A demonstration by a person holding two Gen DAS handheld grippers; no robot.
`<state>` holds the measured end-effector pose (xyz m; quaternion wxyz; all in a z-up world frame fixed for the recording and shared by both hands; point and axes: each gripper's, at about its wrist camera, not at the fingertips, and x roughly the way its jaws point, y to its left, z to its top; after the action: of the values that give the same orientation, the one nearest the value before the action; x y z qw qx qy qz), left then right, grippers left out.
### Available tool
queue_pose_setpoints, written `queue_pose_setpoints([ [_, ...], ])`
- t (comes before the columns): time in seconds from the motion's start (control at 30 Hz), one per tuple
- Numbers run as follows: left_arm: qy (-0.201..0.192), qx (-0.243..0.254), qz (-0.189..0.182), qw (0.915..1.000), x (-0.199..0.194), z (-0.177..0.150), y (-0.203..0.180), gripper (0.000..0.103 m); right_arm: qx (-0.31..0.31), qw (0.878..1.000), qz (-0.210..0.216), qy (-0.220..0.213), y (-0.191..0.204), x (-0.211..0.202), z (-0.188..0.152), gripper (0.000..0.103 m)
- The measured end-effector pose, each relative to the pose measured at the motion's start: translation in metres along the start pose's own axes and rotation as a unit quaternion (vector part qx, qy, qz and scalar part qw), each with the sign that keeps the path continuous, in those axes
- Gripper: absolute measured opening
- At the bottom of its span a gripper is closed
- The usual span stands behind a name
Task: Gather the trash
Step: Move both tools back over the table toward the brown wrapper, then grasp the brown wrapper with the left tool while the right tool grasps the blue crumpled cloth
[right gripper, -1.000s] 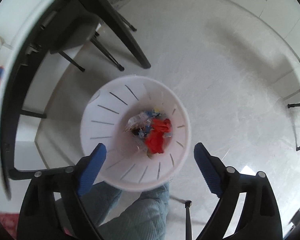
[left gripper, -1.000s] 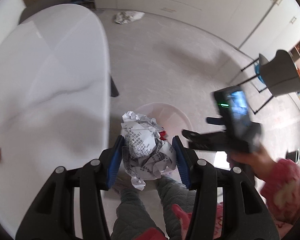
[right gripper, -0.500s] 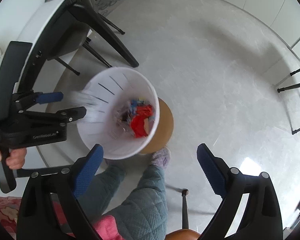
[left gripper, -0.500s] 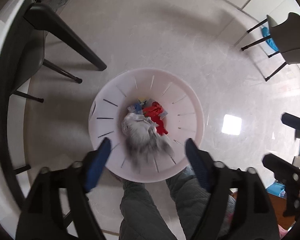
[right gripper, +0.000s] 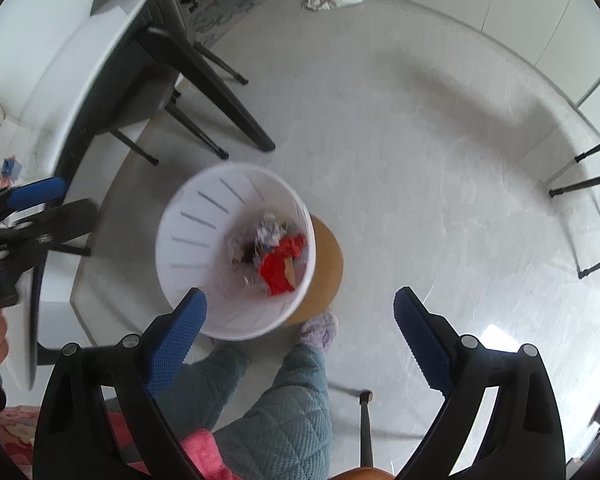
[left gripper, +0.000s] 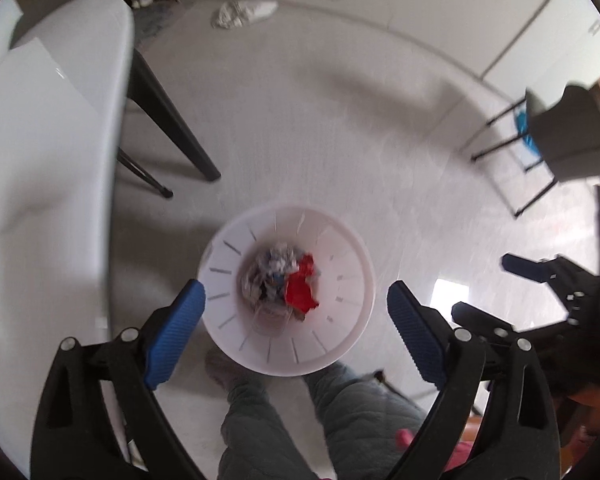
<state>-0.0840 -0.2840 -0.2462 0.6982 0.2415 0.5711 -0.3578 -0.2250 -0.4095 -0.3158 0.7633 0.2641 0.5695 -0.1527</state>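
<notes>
Paper ball now in bin (left gripper: 288, 288); my left gripper (left gripper: 296, 318) has just been opening, empty; right gripper (right gripper: 300, 320) wide, empty. Floor wad (left gripper: 242, 12) left.

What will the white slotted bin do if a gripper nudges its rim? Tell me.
The white bin looks like thin plastic holding only a little crumpled trash, so probably light. It sits on a small round wooden base and looks tall for it; a rim push would likely tip or slide it.

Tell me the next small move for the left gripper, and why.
Probably lift the left gripper clear of the white bin. Its jaws have just been opening and hold nothing; crumpled paper lies inside, and a white bag waits on the floor.
</notes>
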Motion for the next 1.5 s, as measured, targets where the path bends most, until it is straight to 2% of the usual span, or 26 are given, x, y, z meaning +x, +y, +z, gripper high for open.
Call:
queue_pose_setpoints([
  [0.1, -0.038, -0.016, -0.002, 0.9991, -0.040, 0.001, 0.014, 0.090, -0.010, 1.000, 0.007, -0.028, 0.014, -0.024, 0.012, 0.094],
  [0.33, -0.117, -0.068, 0.030, 0.9903, -0.118, -0.017, 0.063, 0.095, -0.083, 0.992, 0.027, -0.093, 0.081, -0.079, 0.040, 0.095],
  [0.53, -0.149, -0.140, 0.066, 0.9766, -0.158, -0.052, 0.117, 0.095, -0.145, 0.981, 0.053, -0.121, 0.144, -0.095, 0.051, 0.098],
  [0.7, -0.162, -0.222, 0.097, 0.9564, -0.174, -0.085, 0.172, 0.095, -0.192, 0.973, 0.064, -0.113, 0.188, -0.091, 0.053, 0.099],
  [0.77, -0.163, -0.268, 0.110, 0.9431, -0.177, -0.098, 0.200, 0.095, -0.209, 0.969, 0.068, -0.109, 0.208, -0.091, 0.052, 0.099],
  [0.87, -0.156, -0.345, 0.132, 0.9162, -0.175, -0.114, 0.249, 0.095, -0.223, 0.966, 0.077, -0.106, 0.233, -0.091, 0.052, 0.099],
  [0.93, -0.147, -0.408, 0.136, 0.8907, -0.169, -0.127, 0.289, 0.095, -0.232, 0.964, 0.083, -0.104, 0.253, -0.090, 0.052, 0.099],
  [1.0, -0.138, -0.456, 0.146, 0.8670, -0.160, -0.134, 0.324, 0.095, -0.239, 0.962, 0.087, -0.102, 0.267, -0.090, 0.050, 0.099],
  [1.03, -0.135, -0.472, 0.152, 0.8581, -0.158, -0.137, 0.339, 0.095, -0.246, 0.960, 0.088, -0.099, 0.277, -0.089, 0.050, 0.099],
  [1.07, -0.129, -0.495, 0.158, 0.8446, -0.151, -0.138, 0.361, 0.095, -0.250, 0.959, 0.089, -0.097, 0.285, -0.087, 0.049, 0.099],
  [1.23, -0.106, -0.572, 0.158, 0.7977, -0.119, -0.138, 0.428, 0.095, -0.276, 0.954, 0.083, -0.084, 0.315, -0.081, 0.043, 0.099],
  [1.33, -0.087, -0.598, 0.150, 0.7822, -0.099, -0.135, 0.446, 0.093, -0.279, 0.954, 0.079, -0.075, 0.324, -0.078, 0.043, 0.099],
  [1.5, -0.067, -0.630, 0.137, 0.7616, -0.075, -0.141, 0.463, 0.080, -0.281, 0.954, 0.077, -0.069, 0.338, -0.077, 0.047, 0.099],
])
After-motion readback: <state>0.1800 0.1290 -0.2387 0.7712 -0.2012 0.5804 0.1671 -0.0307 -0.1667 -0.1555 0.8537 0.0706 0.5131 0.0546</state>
